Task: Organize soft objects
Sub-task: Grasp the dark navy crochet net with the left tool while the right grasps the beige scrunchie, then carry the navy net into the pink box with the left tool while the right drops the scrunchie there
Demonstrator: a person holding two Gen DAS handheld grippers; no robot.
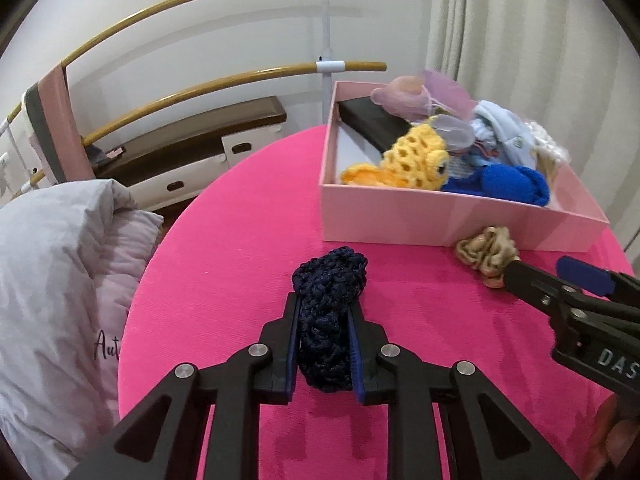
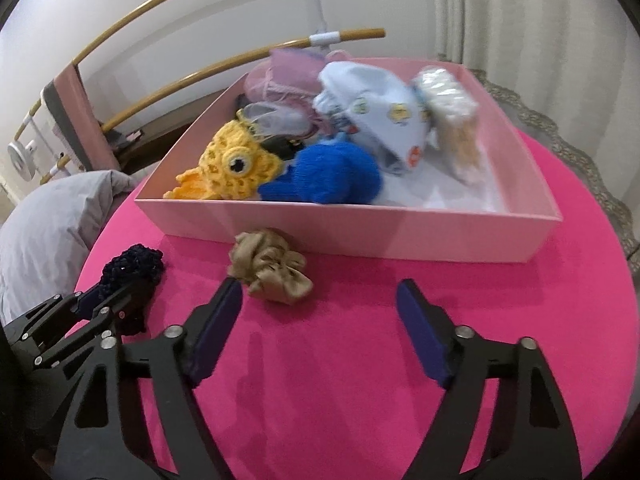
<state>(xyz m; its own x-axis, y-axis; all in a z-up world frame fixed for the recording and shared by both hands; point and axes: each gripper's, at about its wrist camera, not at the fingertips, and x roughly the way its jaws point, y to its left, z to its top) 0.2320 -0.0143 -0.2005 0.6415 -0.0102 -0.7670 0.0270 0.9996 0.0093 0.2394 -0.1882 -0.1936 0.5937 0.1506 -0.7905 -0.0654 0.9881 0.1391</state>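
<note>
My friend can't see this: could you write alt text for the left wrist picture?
The left tool grips a navy crocheted piece on a round pink table. Beyond it, a pink cardboard box holds soft toys, and a beige satin scrunchie lies beside it.

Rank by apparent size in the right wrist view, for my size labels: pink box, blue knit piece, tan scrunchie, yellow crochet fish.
1. pink box
2. blue knit piece
3. yellow crochet fish and tan scrunchie look alike; the scrunchie is nearer, so unranked.

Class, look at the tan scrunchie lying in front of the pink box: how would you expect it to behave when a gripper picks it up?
The tan scrunchie looks gathered and puffy, so it will probably squash and flop rather than hold shape. Its fabric has a satin sheen, so it may slip between the fingers. It seems light, and lying flat, unlikely to roll.
</note>
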